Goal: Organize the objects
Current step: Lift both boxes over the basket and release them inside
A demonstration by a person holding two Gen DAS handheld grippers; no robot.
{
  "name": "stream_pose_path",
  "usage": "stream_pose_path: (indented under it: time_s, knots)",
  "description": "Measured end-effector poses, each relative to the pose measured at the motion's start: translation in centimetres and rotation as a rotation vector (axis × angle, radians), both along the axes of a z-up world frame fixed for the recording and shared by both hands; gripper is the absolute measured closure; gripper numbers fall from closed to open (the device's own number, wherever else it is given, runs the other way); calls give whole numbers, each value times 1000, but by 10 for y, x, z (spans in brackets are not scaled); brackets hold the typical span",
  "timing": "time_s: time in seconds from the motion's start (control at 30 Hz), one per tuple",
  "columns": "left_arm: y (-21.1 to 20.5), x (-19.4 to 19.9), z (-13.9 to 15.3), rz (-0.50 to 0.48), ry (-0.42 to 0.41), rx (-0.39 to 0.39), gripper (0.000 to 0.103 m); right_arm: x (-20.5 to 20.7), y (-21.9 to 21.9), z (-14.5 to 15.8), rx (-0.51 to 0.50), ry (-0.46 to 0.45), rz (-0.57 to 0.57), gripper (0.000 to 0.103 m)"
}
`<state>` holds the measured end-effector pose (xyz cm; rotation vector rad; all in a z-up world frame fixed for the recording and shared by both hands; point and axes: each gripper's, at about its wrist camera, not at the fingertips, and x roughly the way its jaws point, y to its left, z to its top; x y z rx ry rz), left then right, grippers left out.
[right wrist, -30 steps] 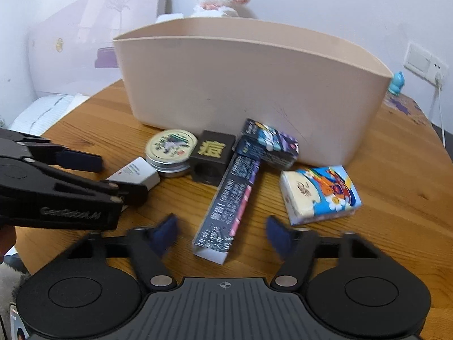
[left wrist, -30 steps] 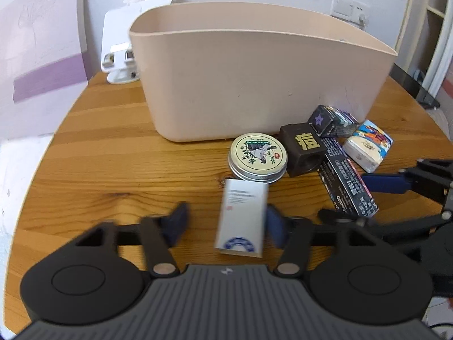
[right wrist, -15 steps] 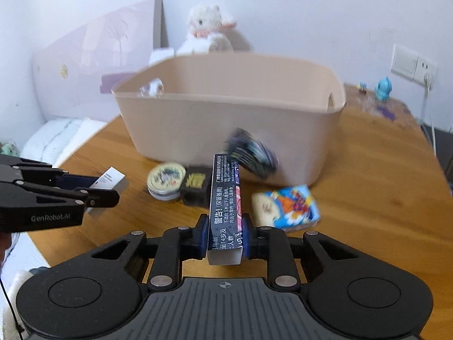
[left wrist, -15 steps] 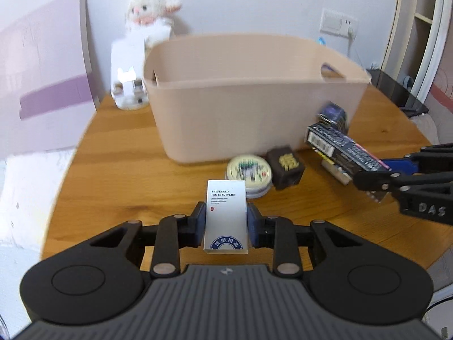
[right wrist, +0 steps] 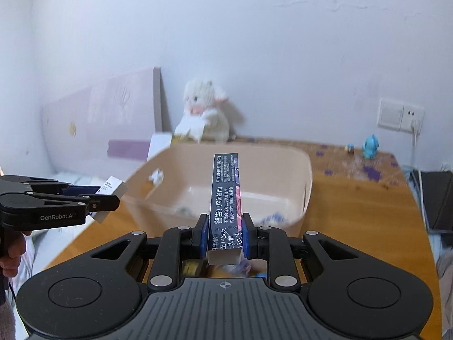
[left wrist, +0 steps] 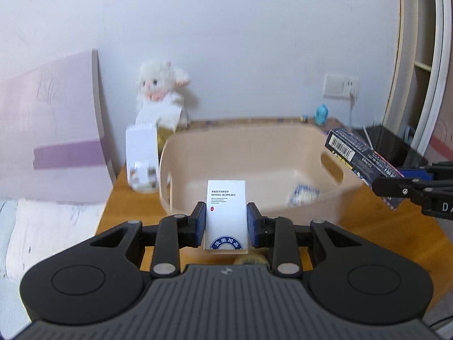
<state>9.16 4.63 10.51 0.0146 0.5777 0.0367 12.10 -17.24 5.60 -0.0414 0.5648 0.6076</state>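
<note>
- Bedroom-ish corner: white wall, a wooden table (right wrist: pixel 354 209) pushed up to it, a fluffy white plush toy (left wrist: pixel 160 85) sitting at the back, and a wall socket (right wrist: pixel 400 114) off to the right with a little blue figurine (right wrist: pixel 370 147) under it.
- A beige plastic bin (left wrist: pixel 254 147) with cut-out handles sits on the table, open top facing up. There's some small stuff in the bottom but it's too blurry to tell what.
- Left gripper (left wrist: pixel 226 223) is held up in the air at the near-left side of the bin, pointing toward it. It's clamped on a small white box (left wrist: pixel 226 212) that reads "PREFERRED HOTEL SUPPLIES", standing upright between the blue pads, which press on both of its sides.
- In the right wrist view that same box pokes out past the fingertips, just short of the bin's left rim.
- Right gripper (right wrist: pixel 225 239) is also raised, coming in from the bin's near-right side. It's squeezed tight on a long dark box (right wrist: pixel 225 198) with Chinese print, gripped near its rear end.
- That long box sticks straight forward, and its far end reaches out over the bin's opening.
- A bit of the person's left hand (right wrist: pixel 12 250) shows behind the left gripper's handle.
</note>
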Motion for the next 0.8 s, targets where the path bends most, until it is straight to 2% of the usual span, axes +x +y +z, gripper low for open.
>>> stream_pose_path:
  time_s: [0.1, 0.23, 0.53, 0.7, 0.8]
  knots:
    - [-3, 22, 9, 4, -25, 2, 71, 17, 3, 10, 7, -21, -16, 82]
    - [-7, 60, 7, 15, -11, 2, 71, 47, 20, 11, -26, -29, -33, 82]
    - [-17, 142, -43, 26, 133, 27, 71, 97, 63, -21, -186, 7, -62, 82]
    - [-19, 160, -67, 28, 222, -2, 70, 116, 74, -45, -249, 56, -71, 82]
    - [-23, 163, -75, 22, 241, 29, 70, 119, 77, -56, -262, 77, -75, 82]
